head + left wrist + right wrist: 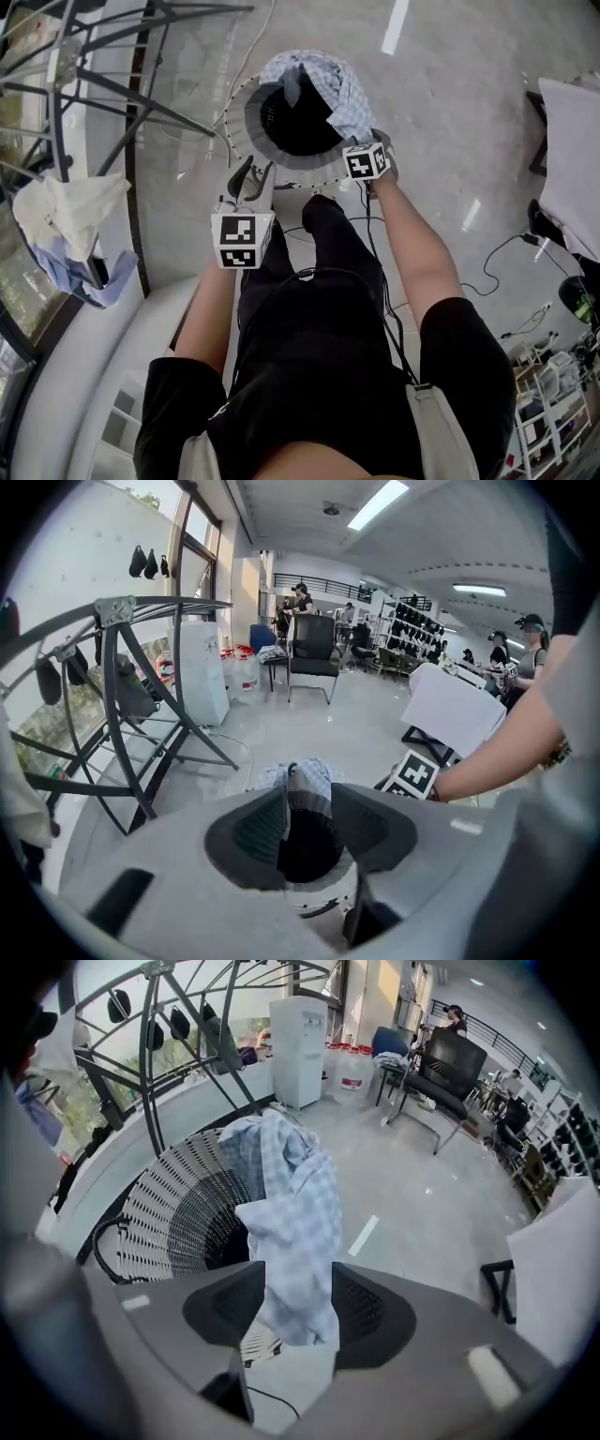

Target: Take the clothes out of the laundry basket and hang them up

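We look steeply down from the head, over our own arms, onto the laundry basket (242, 117), while the left gripper view and the right gripper view each peer along their jaws from close beside its near rim, all three sharing that basket (323, 899) (169, 1213) and its checked cloth (339, 89) (307, 775) (292, 1204).

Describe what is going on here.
A person holds a claw in each hand over a white laundry basket. A checked cloth hangs over the basket's rim and lies between the open jaws of the right claw, not yet gripped. The left claw, also open, points into the basket. Some clothes already hang on the rack.
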A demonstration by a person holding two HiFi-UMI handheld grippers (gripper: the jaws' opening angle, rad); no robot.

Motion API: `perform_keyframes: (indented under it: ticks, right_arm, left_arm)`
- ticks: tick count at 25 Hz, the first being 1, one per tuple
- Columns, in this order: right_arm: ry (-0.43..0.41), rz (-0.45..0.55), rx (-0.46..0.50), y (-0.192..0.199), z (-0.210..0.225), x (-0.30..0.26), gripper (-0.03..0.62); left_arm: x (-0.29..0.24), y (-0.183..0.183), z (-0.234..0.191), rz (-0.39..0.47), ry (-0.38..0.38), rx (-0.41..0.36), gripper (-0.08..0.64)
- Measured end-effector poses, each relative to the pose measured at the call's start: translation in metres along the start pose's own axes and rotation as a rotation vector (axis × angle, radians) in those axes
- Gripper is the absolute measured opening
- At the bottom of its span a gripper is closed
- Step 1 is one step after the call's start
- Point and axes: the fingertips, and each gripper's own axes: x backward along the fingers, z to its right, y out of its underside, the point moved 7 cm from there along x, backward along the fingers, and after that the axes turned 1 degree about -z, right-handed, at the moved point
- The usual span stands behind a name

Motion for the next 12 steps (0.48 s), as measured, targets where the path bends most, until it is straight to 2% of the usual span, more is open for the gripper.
perform_keyframes:
  ticks: [5, 9, 12]
  right_arm:
    - [0.023, -0.074, 0.046, 0.01, 0.001, -0.03, 0.236]
    - [0.035, -0.103, 0.048, 0.013, 0.003, -0.034, 0.134]
    - [0.03, -0.077, 0.052, 0.008, 0.004, -0.023, 0.083]
  left_arm:
    - [-0.001, 0.014, 0.0, -0.013, -0.022, 0.021, 0.158]
    - [-0.001, 0.02, 0.001, -0.021, -0.021, 0.031, 0.158]
    - [0.0, 0.019, 0.0, -0.014, -0.019, 0.042, 0.158]
